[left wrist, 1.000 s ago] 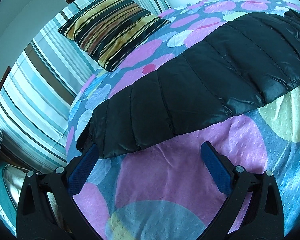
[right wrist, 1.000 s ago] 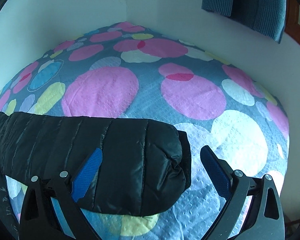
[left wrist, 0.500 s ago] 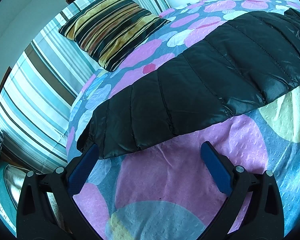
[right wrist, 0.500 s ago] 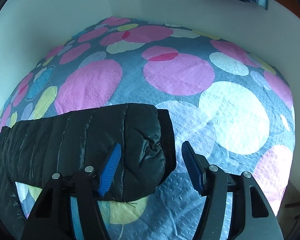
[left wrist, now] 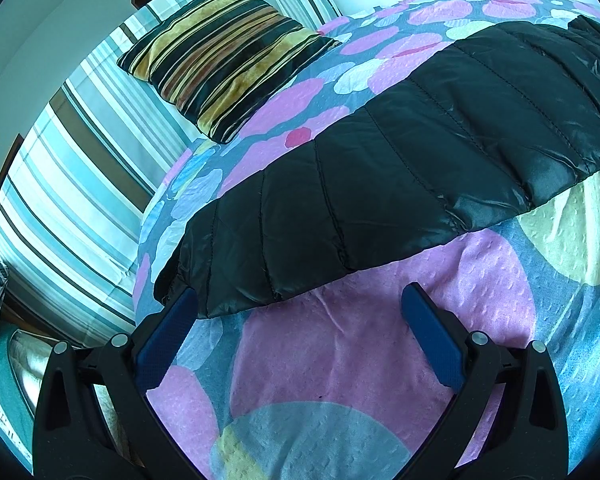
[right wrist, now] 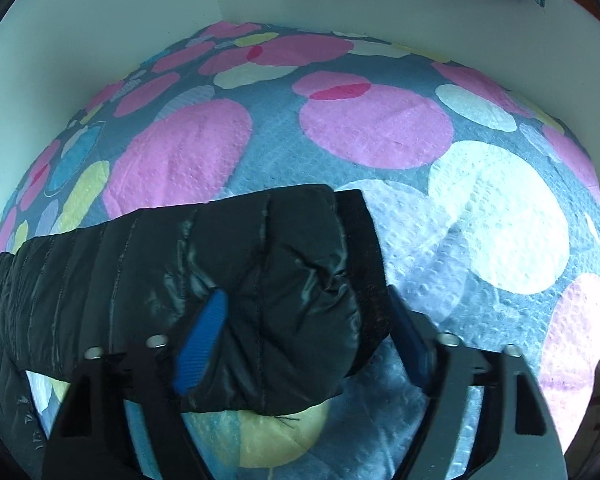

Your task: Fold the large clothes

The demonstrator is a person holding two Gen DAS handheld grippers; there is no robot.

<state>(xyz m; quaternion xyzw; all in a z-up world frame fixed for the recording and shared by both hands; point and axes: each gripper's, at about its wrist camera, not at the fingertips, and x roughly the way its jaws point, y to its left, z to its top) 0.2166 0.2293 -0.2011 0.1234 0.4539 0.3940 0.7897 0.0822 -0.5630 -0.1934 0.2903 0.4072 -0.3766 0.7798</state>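
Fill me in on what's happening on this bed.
A person with a gripper in each hand is folding a black puffer jacket laid across a spotted bedspread. The right gripper is closing on the jacket's sleeve end, which bunches between its blue pads. The left gripper is open at the other end, one pad at the jacket's edge, gripping nothing. A striped cushion lies further up the bed.

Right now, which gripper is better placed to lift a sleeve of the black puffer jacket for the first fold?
Right. The right gripper is closing around the cuff end of the jacket sleeve, which bunches between its pads. The left gripper is wide open with only the bedspread between its fingers.
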